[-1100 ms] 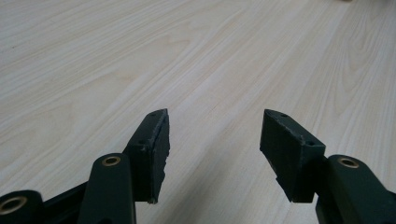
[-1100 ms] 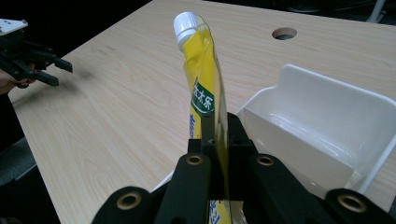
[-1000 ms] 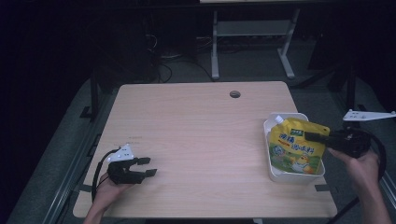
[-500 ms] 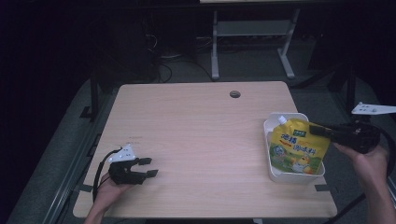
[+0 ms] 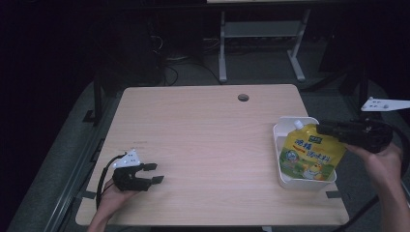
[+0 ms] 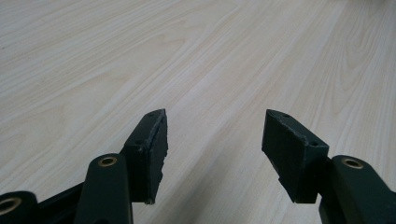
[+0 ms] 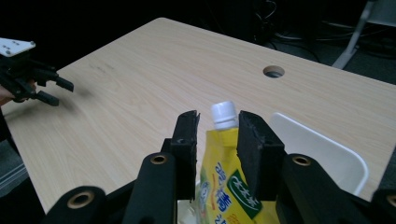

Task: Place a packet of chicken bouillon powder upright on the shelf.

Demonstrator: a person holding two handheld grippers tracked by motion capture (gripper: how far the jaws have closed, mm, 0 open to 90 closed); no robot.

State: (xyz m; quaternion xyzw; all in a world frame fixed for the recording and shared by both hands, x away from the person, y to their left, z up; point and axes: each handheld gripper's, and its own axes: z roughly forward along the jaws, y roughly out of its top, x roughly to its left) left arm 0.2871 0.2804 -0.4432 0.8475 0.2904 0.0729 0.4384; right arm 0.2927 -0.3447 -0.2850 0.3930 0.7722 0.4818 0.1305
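Yellow printed spout pouch w/ white cap (image 5: 311, 155) sits in white rectangular plastic tub (image 5: 281, 145), right edge of light wood surface (image 5: 203, 140). Right hand-held gripper (image 7: 218, 126) jaws have just been opening – released, pouch neck between pads, not pinched. Left hand-held gripper (image 5: 153, 173) near-left, released, nothing in it – resting on surface.

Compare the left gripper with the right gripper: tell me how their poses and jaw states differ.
The left gripper lies low on the pale wooden table with nothing between its open jaws; the right gripper is raised at the table's right edge, over the white plastic tray. Its jaws have just been opening and flank the yellow spouted pouch below its white cap. Both are black, two-jawed and hand-held.
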